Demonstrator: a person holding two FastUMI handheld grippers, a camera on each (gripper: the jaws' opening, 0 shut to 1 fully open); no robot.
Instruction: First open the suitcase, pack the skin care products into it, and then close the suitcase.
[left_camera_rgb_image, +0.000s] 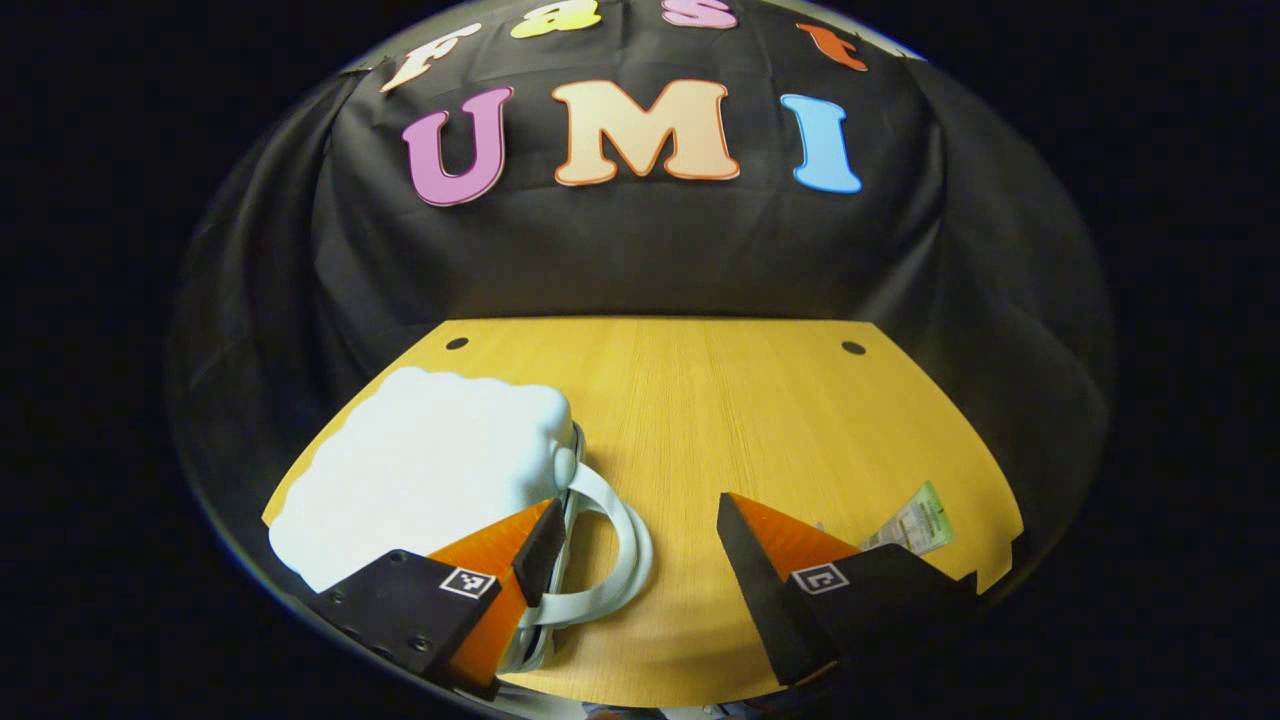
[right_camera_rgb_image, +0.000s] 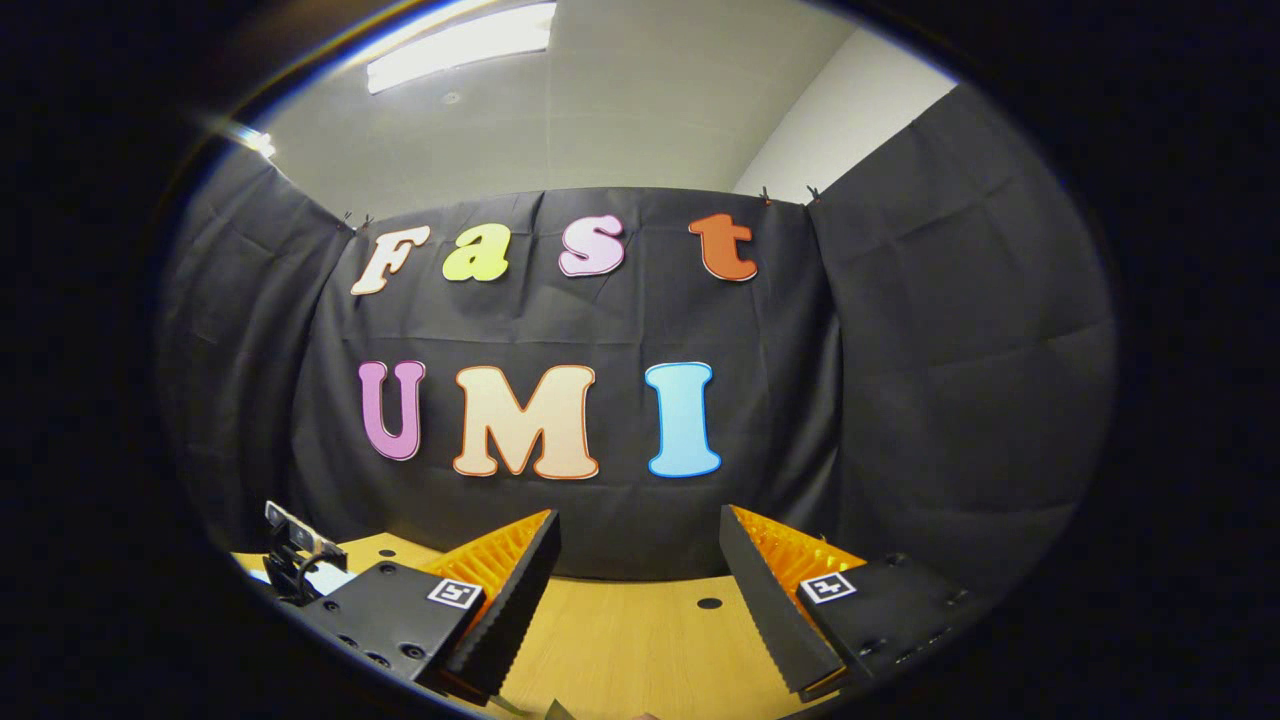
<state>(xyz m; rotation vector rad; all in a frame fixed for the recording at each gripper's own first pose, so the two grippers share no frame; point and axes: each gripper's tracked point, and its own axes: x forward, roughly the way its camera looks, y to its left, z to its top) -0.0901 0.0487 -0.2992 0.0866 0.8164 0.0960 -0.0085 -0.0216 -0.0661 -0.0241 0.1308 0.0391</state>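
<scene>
Left gripper (left_camera_rgb_image: 635, 545): its fingers are spread wide with nothing gripped, and it is held low over the wooden table (left_camera_rgb_image: 720, 420). The pale suitcase (left_camera_rgb_image: 425, 475) is seen closed and lying flat on the table's left side; its looped handle (left_camera_rgb_image: 610, 545) lies between the fingers, beside the left finger. A skin care sachet (left_camera_rgb_image: 915, 520) is seen on the table beyond the right finger, near the table's right edge.

Right gripper (right_camera_rgb_image: 640, 600): its fingers are likewise set wide apart and empty, and it is raised toward the booth's black cloth wall (right_camera_rgb_image: 900, 400). The table is visible below it, and a small dark device (right_camera_rgb_image: 295, 560) is seen at far left
</scene>
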